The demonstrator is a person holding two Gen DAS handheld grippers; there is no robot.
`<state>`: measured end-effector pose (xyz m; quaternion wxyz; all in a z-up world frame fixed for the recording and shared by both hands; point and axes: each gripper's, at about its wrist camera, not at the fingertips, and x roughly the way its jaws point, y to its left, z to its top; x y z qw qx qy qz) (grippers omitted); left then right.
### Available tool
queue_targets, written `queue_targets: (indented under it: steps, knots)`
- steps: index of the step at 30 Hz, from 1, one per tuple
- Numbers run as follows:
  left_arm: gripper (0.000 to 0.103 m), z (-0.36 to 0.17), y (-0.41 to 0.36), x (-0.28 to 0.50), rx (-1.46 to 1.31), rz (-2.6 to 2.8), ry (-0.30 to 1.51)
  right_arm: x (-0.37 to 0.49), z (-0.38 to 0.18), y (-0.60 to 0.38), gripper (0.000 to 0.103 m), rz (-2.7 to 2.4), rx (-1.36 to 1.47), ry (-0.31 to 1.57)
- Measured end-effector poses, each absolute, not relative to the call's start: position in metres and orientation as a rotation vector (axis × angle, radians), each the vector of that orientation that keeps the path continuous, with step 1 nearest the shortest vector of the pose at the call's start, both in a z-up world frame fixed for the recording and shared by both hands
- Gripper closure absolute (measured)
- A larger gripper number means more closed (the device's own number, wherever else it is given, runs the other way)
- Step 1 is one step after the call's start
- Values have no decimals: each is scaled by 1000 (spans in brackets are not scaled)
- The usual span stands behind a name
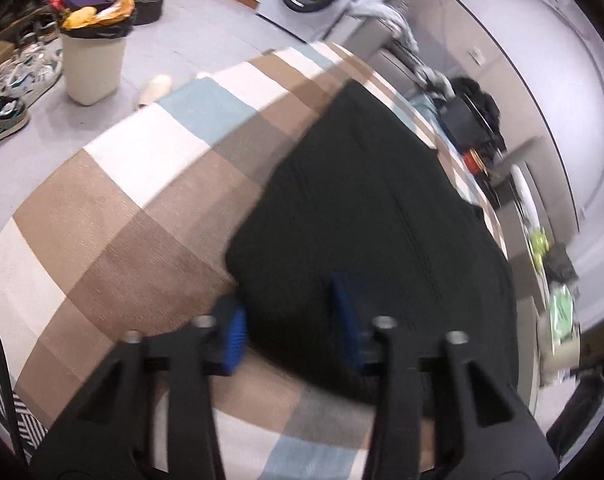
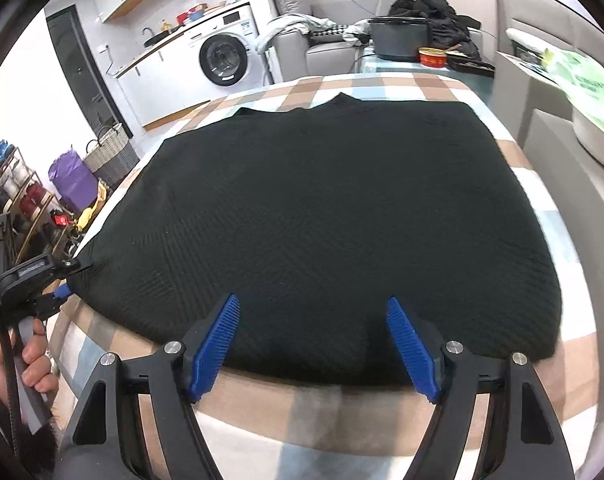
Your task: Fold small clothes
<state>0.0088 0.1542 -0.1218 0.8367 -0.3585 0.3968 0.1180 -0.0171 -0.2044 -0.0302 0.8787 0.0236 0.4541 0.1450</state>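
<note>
The jaws of the left gripper point(image 1: 289, 320) stand narrow around the near left corner of the black garment point(image 2: 322, 216), with the cloth between the blue pads; whether they already press it, I cannot tell, because that view is blurred. The jaws of the right gripper point(image 2: 314, 344) stand wide over the near hem and hold nothing. The garment lies flat and spread on the checked surface point(image 1: 113, 208), with its neck at the far side. I judge the folding has hardly begun: no fold shows yet, and all folds are left.
</note>
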Motion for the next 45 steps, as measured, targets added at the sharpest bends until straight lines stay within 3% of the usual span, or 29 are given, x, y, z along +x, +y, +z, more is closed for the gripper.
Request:
queue_targets:
  steps: [2, 4, 32, 45]
  knots:
    - [88, -120, 157, 7, -759, 246, 800, -13, -31, -194, 25, 322, 39, 955]
    - [90, -115, 152, 9, -716, 237, 777, -10, -31, -184, 25, 338, 23, 958]
    - [94, -87, 134, -7, -467, 234, 734, 6, -45, -126, 25, 388, -79, 1025]
    - [95, -50, 120, -20, -397, 126, 654, 6, -60, -85, 25, 427, -184, 1008]
